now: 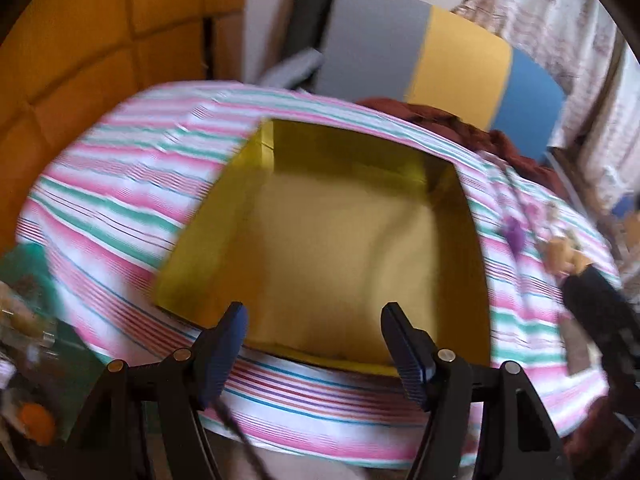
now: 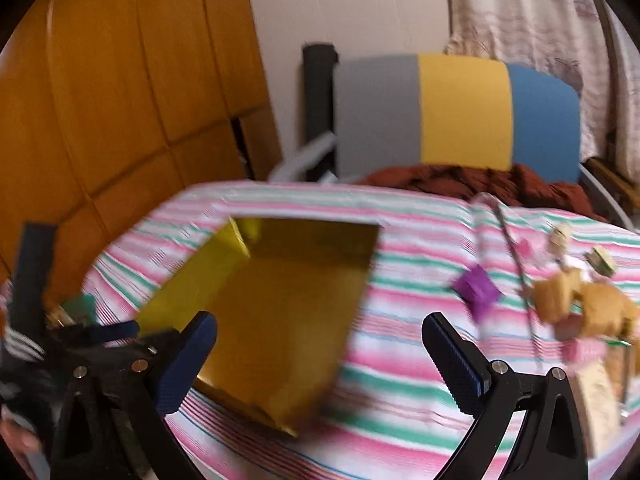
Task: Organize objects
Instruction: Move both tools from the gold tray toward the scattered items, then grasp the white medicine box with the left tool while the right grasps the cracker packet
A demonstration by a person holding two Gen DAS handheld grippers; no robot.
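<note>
An open, empty yellow box (image 1: 340,248) sits on a table under a pink, green and white striped cloth (image 1: 120,184). My left gripper (image 1: 314,344) is open and empty, hovering over the box's near edge. My right gripper (image 2: 320,360) is open and empty, above the cloth just right of the box (image 2: 280,320). A purple cube (image 2: 478,292) on a string and a tan doll-like toy (image 2: 580,304) lie on the cloth at the right. They also show blurred in the left wrist view, the cube (image 1: 514,234) and the toy (image 1: 564,254).
A chair back in grey, yellow and blue (image 2: 460,114) stands behind the table, with a dark red cloth (image 2: 480,182) on its seat. Wooden panelling (image 2: 120,100) fills the left. Small cluttered items (image 1: 32,320) lie off the table's left edge.
</note>
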